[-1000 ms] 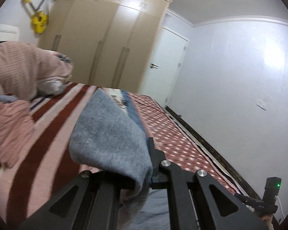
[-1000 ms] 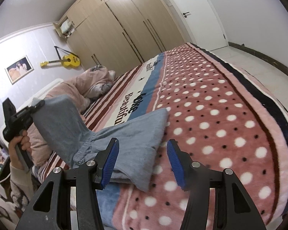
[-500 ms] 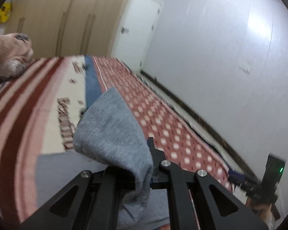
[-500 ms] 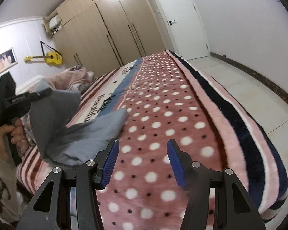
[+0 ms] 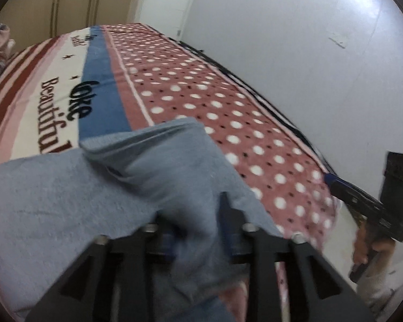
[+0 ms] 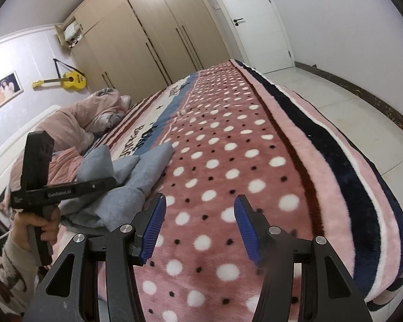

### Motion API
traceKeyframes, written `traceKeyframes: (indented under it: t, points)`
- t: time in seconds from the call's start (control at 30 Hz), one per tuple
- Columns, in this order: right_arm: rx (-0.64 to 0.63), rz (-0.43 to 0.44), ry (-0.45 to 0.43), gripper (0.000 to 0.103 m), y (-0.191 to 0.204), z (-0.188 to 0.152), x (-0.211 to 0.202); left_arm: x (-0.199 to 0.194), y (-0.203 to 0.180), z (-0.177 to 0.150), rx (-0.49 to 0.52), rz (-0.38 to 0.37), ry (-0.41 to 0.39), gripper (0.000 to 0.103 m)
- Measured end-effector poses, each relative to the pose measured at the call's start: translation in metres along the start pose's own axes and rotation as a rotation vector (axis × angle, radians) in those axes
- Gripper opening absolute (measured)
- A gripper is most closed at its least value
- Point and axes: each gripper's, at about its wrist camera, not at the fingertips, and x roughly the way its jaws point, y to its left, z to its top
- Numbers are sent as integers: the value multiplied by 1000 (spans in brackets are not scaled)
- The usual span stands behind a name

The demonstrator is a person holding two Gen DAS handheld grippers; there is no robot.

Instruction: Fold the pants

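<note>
The grey-blue pants point(image 5: 99, 193) lie partly folded on the bed's blanket point(image 5: 201, 86). My left gripper point(image 5: 198, 228) is shut on a bunch of the pants' fabric, which drapes over its fingers. In the right wrist view the pants point(image 6: 137, 171) lie at the left, with the left gripper point(image 6: 104, 181) holding a raised end low over them. My right gripper point(image 6: 198, 222) is open and empty, with blue pads, over the dotted blanket point(image 6: 241, 147) to the right of the pants.
A pile of pink bedding point(image 6: 75, 123) lies at the head of the bed. Wardrobes point(image 6: 147, 40) and a white door point(image 6: 255, 18) stand beyond the bed. Tiled floor point(image 6: 349, 102) lies right of the bed edge. A yellow ukulele point(image 6: 67, 80) hangs on the wall.
My left gripper has carried the held end of the pants forward and down over the rest of the garment. My right gripper has drawn away to the right of the pants, still open.
</note>
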Motion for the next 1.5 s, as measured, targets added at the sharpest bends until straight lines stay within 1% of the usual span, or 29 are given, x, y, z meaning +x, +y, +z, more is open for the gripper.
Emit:
traceKeyframes:
  t: [0.03, 0.07, 0.1, 0.17, 0.23, 0.3, 0.33, 0.4, 0.47, 0.53, 0.63, 0.7, 0.77, 0.8, 0.87, 0.9, 0.93, 1.0, 1.07, 1.1, 1.13, 1.17, 1.2, 1.27, 1.33, 1.37, 1.43, 1.5]
  points:
    - [-7, 4, 0, 49, 3, 2, 1, -8, -4, -1, 14, -7, -12, 47]
    - [-14, 9, -1, 49, 7, 3, 2, -17, -7, -5, 35, 0, -36, 50]
    - [-24, 18, -1, 49, 12, 6, 4, -26, -8, -9, 52, 14, -61, 50]
    - [-37, 34, -1, 51, 21, 10, 7, -43, -3, -15, 53, 40, -97, 50]
    - [-55, 54, -2, 51, 33, 15, 13, -61, 10, -20, 32, 71, -128, 50]
    - [-78, 75, -5, 53, 49, 21, 19, -80, 26, -27, 8, 121, -163, 51]
    - [-88, 85, -8, 59, 55, 24, 23, -91, 37, -32, -6, 162, -183, 52]
    - [-113, 107, -10, 67, 70, 28, 31, -104, 54, -40, -25, 214, -209, 53]
    - [-133, 112, 7, 67, 85, 31, 43, -113, 71, -48, -53, 236, -222, 53]
    - [-141, 111, 25, 67, 99, 33, 58, -118, 86, -57, -85, 240, -227, 53]
    - [-180, 87, 33, 67, 118, 32, 76, -116, 106, -68, -125, 233, -225, 53]
    - [-227, 87, 43, 66, 132, 31, 84, -114, 115, -74, -140, 229, -221, 53]
    - [-265, 80, 71, 66, 143, 32, 91, -114, 119, -78, -142, 214, -222, 53]
    - [-285, 73, 102, 66, 147, 32, 97, -114, 119, -79, -141, 205, -224, 53]
    - [-303, 61, 202, 66, 150, 29, 115, -114, 120, -81, -140, 183, -232, 53]
    - [-290, 32, 255, 66, 149, 27, 127, -114, 120, -81, -142, 176, -235, 53]
    - [-281, 12, 278, 66, 147, 26, 133, -114, 120, -83, -143, 170, -239, 53]
    - [-269, 17, 283, 66, 146, 24, 137, -115, 120, -85, -144, 161, -246, 53]
    - [-266, 53, 267, 58, 148, 25, 133, -116, 120, -86, -142, 158, -248, 53]
    - [-269, 75, 260, 48, 149, 25, 131, -117, 120, -86, -142, 158, -249, 53]
    - [-276, 81, 247, 34, 151, 25, 128, -118, 120, -86, -142, 157, -250, 53]
    - [-293, 72, 232, 23, 152, 26, 126, -118, 120, -86, -142, 156, -250, 53]
    - [-309, 67, 226, 5, 154, 24, 123, -119, 119, -86, -141, 156, -251, 53]
    - [-313, 85, 220, 5, 153, 23, 117, -120, 117, -86, -133, 153, -254, 53]
    - [-317, 95, 213, 3, 152, 19, 107, -122, 115, -85, -120, 146, -259, 53]
    - [-318, 81, 207, 3, 150, 18, 102, -122, 113, -85, -114, 141, -263, 53]
    - [-307, 27, 193, 3, 139, 16, 91, -122, 111, -83, -106, 133, -264, 53]
    - [-280, -10, 205, 3, 126, 16, 84, -122, 109, -81, -99, 126, -261, 53]
